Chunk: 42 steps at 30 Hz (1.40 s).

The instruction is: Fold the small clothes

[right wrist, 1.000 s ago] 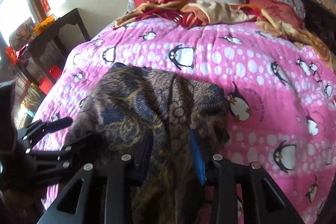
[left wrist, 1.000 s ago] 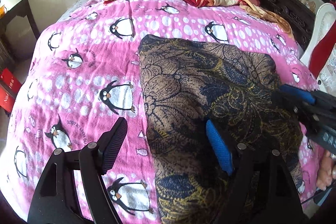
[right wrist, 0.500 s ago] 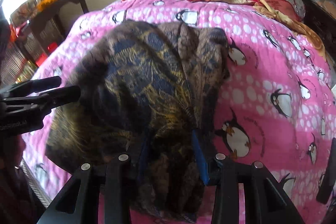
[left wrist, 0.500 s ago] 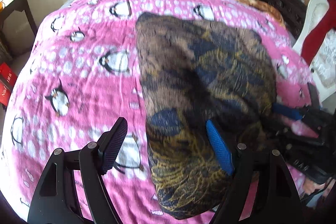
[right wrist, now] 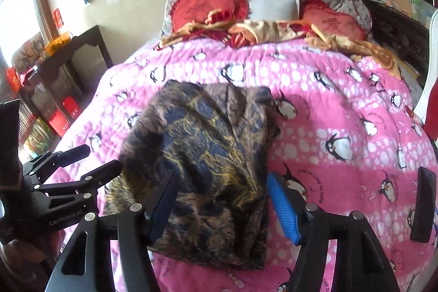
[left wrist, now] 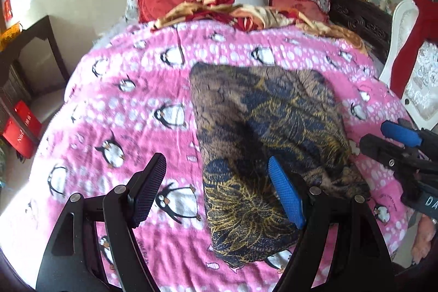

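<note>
You are working over a bed, and the folded brown, navy and gold patterned garment [left wrist: 262, 144] is lying on the pink penguin blanket [left wrist: 115, 106], toward the near edge of the bed and a little right of its middle. Your left gripper [left wrist: 219, 193] is standing wide with nothing between its fingers; its blue pad [left wrist: 286, 196] is hanging over the garment's near left portion, while its black pad is over bare blanket. Your right gripper [right wrist: 223, 205] is opening at this moment, and the garment's near edge is lying in the gap with the pads apparently clear of the cloth, so you are not gripping it. The garment's long axis is running from the near edge of the bed toward the pillows [right wrist: 208, 10] at the head, directly ahead of and below both grippers. Judged from the framing, the right hand is centred on the near edge and is the nearer one for a regrasp. The fold is looking bunched along the right side, so a further smoothing or second fold probably remains.
</note>
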Motion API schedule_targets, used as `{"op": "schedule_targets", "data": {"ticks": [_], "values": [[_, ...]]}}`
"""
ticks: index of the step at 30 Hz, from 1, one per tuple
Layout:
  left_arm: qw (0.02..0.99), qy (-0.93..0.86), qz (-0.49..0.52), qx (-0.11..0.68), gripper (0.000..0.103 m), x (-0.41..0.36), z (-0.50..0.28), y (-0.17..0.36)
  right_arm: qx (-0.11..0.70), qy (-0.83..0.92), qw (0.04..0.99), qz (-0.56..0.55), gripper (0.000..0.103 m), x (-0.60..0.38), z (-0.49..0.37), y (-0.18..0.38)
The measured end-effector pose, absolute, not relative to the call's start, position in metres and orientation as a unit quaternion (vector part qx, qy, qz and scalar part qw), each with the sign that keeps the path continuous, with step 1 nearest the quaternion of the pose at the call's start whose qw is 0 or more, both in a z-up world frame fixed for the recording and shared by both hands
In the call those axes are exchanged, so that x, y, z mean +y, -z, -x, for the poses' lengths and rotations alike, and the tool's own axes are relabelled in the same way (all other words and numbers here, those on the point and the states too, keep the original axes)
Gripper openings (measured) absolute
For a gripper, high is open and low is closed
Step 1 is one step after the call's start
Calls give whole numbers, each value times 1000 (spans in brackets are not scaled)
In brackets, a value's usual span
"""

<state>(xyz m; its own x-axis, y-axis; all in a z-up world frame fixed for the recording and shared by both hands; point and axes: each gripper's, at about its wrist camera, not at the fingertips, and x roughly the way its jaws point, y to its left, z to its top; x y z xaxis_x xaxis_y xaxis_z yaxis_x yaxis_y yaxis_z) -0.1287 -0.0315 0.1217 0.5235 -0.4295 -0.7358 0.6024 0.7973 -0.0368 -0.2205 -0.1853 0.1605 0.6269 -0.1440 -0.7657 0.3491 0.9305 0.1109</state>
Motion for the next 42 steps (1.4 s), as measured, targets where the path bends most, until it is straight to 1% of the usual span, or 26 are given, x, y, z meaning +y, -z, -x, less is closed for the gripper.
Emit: {"op": "schedule_targets", "data": {"ticks": [3,6,7,10,13,21,42], "values": [[875,299,-102,366,78,-24,134,-138,397,154,898,-114,65,-174,220,-174],[885,296,-103,345,78,-20,141,-151,382,161,903,-113,71,-168,224,-183],[886,297,-101,340,78,-18,143,-155,378,166,904,-111,71,-166,226,-187],[886,300,-89,341,78,-12,147,-161,370,175,906,-107,75,-162,229,-192],[890,294,-85,336,78,-8,148,-165,364,188,905,-112,76,-161,233,-196],[894,286,-81,337,78,-5,149,-166,368,215,898,-106,77,-160,234,-194],[895,273,-78,344,78,-6,141,-158,378,234,888,-117,78,-163,221,-187]]}}
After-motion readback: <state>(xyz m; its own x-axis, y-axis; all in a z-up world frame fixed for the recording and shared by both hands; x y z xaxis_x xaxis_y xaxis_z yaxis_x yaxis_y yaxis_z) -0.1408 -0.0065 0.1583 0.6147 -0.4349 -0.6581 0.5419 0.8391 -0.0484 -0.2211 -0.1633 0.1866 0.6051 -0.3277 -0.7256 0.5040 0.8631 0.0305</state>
